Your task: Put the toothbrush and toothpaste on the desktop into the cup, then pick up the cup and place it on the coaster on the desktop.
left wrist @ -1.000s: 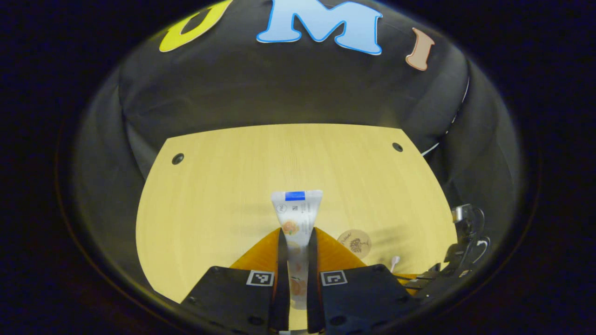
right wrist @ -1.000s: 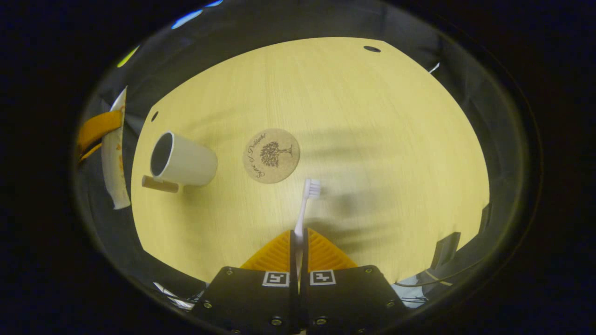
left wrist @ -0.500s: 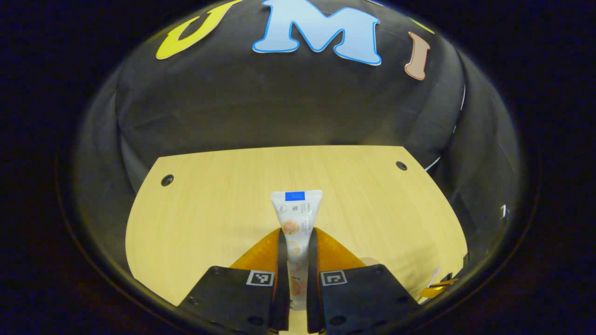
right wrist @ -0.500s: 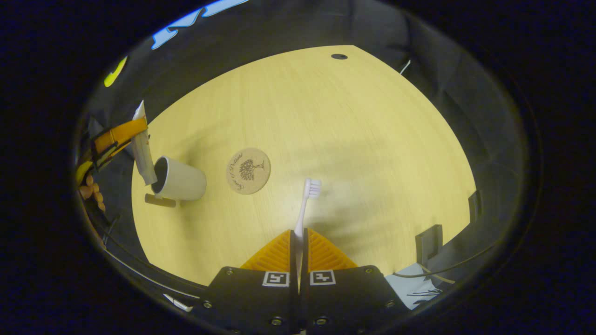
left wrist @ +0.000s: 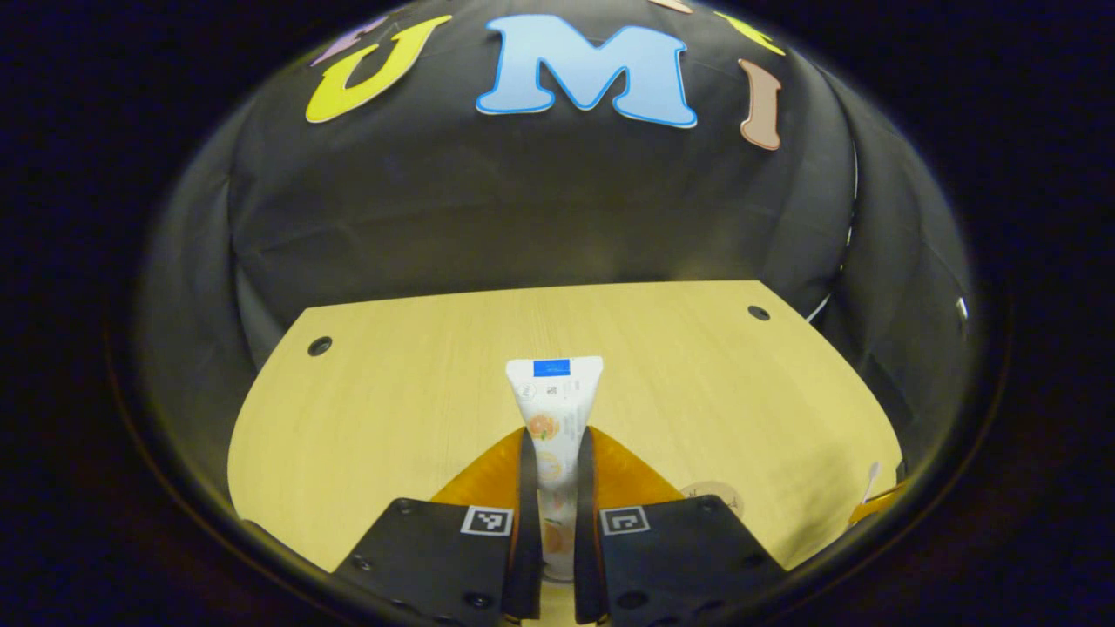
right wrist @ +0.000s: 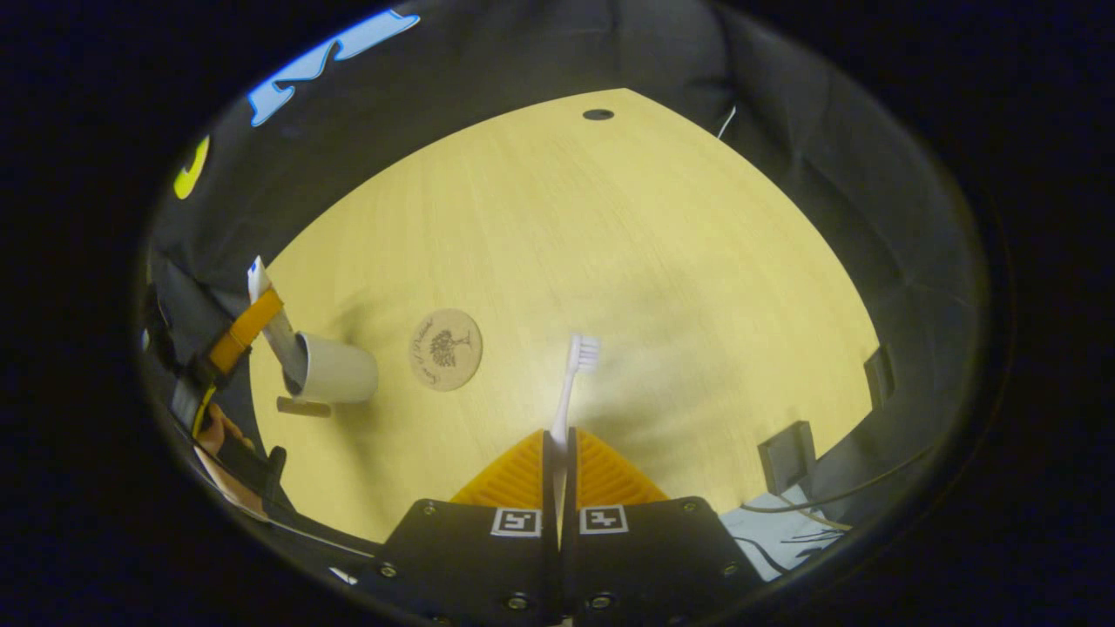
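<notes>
My left gripper (left wrist: 554,433) is shut on a white toothpaste tube (left wrist: 554,392) that stands up between its fingers. In the right gripper view, that left gripper (right wrist: 248,322) holds the toothpaste tube (right wrist: 266,300) tilted over a white cup (right wrist: 338,372), and the tube's lower end sits at the cup's mouth. The cup stands on the wooden desktop (right wrist: 627,261), with a handle toward the near side. A round cork coaster (right wrist: 445,348) lies just right of the cup. My right gripper (right wrist: 558,433) is shut on a white toothbrush (right wrist: 582,353), bristle head pointing away, held above the desktop.
A hand (right wrist: 213,431) holds the left gripper at the desktop's left edge. Small black blocks (right wrist: 787,453) and cables sit at the right edge. The desktop has round holes (right wrist: 598,114) near its far corners. The coaster's edge (left wrist: 716,495) peeks out beside the left gripper's body.
The left gripper carried the toothpaste over to the cup, and its lower end now meets the cup's mouth. The right gripper drew back with the toothbrush, so cup and coaster look smaller.
</notes>
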